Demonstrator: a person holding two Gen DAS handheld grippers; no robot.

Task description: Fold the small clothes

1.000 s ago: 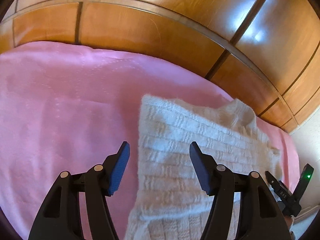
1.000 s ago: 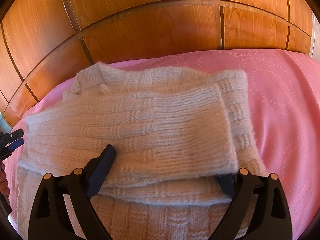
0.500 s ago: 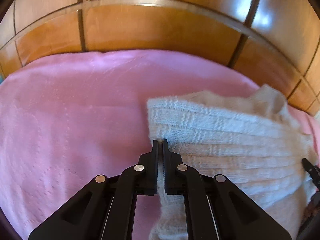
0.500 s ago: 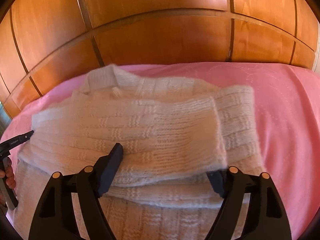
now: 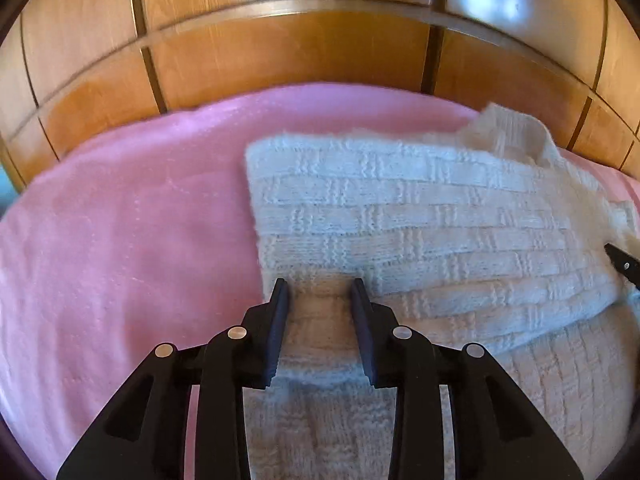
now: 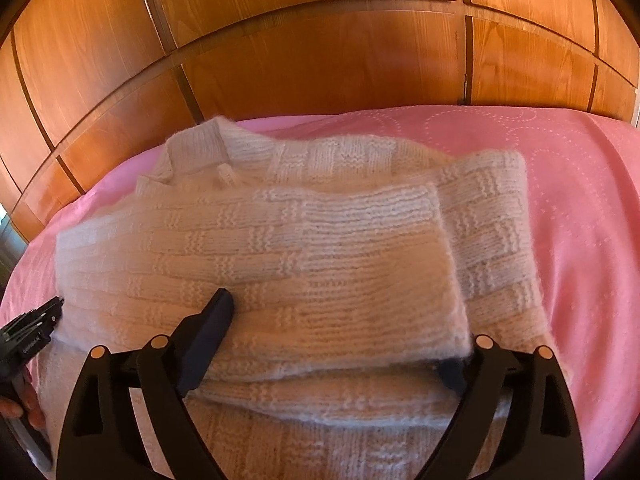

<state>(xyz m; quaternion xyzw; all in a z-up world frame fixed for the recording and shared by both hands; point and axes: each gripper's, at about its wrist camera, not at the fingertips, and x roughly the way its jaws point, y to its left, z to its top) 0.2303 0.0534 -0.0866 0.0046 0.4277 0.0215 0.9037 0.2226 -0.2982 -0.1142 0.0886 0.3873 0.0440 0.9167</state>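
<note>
Folding a cream knit sweater (image 5: 420,232) on a pink bedspread (image 5: 120,240) in front of wood-panelled doors (image 5: 280,52), a person works two handheld tongs over the garment, which lies w/ one sleeve already laid across the body and the collar toward the doors. At left, the left gripper (image 5: 319,292) sits low at the sweater's left edge, jaws partly parted w/ a ridge of knit bunched between them; the pads look to stand just off the fabric, so it reads as released, not clenched. Judged from the layout, the step in hand is taking the lower body or hem to bring it up over the sleeve; to do it well, both tongs should bite through all layers at matching points near the side edges, lift together and keep the fold line straight, since loose knit stretches and sags if pulled from one side only. Moving right, the right gripper (image 6: 340,336) straddles the folded sleeve (image 6: 280,272) wide, jaws released: left finger (image 6: 208,336) rests on top of the knit, right finger mostly hidden under the sleeve's cuff end. Both tools point forward toward the doors, held low & roughly level; the left tool's tip and the holder's fingers show at the far left of the right-wrist view.
</note>
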